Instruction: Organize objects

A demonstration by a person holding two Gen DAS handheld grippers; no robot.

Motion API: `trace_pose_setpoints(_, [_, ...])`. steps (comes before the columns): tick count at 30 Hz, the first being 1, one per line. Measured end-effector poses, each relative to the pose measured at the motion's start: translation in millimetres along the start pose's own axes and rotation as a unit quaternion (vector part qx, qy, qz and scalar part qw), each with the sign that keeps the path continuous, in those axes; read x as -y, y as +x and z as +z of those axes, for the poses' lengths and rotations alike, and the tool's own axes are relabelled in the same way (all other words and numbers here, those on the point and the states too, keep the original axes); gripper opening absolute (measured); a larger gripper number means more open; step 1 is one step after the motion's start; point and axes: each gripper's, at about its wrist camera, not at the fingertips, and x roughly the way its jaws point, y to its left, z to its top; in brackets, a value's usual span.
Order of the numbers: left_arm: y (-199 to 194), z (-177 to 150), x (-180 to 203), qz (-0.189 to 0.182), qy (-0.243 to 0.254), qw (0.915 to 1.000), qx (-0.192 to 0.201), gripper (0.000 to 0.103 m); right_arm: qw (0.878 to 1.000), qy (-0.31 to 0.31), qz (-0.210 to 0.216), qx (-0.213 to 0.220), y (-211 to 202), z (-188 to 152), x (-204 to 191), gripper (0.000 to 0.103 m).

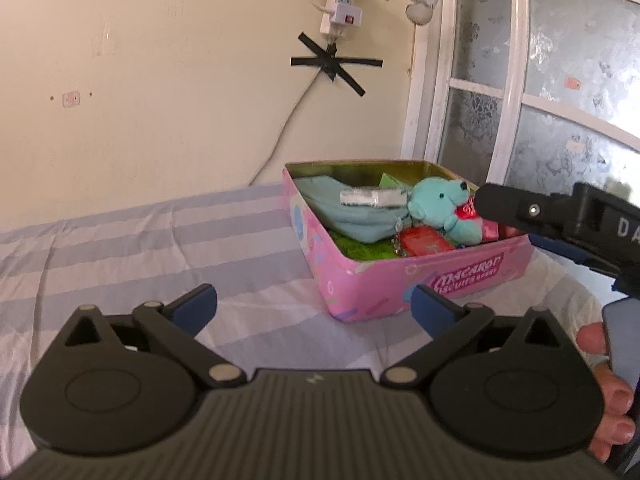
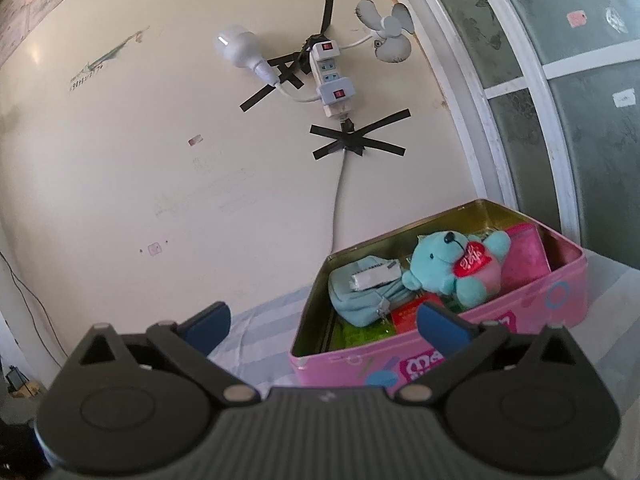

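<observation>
the pink tin (image 1: 404,280) is resting on the striped bed (image 1: 120,264), packed with a soft teal bear (image 2: 452,268), likely light. both the left tool (image 1: 314,310) and right tool (image 2: 324,322) are being held apart, empty. the stiff rim is probably best gripped.

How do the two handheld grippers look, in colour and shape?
Both match: the left gripper and the right gripper have a ribbed dark grey body, two round black discs, black linkage bars with silver pins, and blue fingers.
</observation>
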Motion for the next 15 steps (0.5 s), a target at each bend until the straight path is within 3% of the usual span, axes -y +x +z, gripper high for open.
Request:
trace_pose_setpoints(8, [14, 1, -4, -0.006, 0.004, 1.0000, 0.005, 0.103, 1.000, 0.001, -0.029, -0.005, 16, -2, 3, 0.103])
trace_pose_setpoints(15, [24, -8, -11, -0.045, 0.008, 0.9988, -0.014, 0.103, 0.999, 0.000, -0.042, -0.010, 25, -2, -1, 0.103])
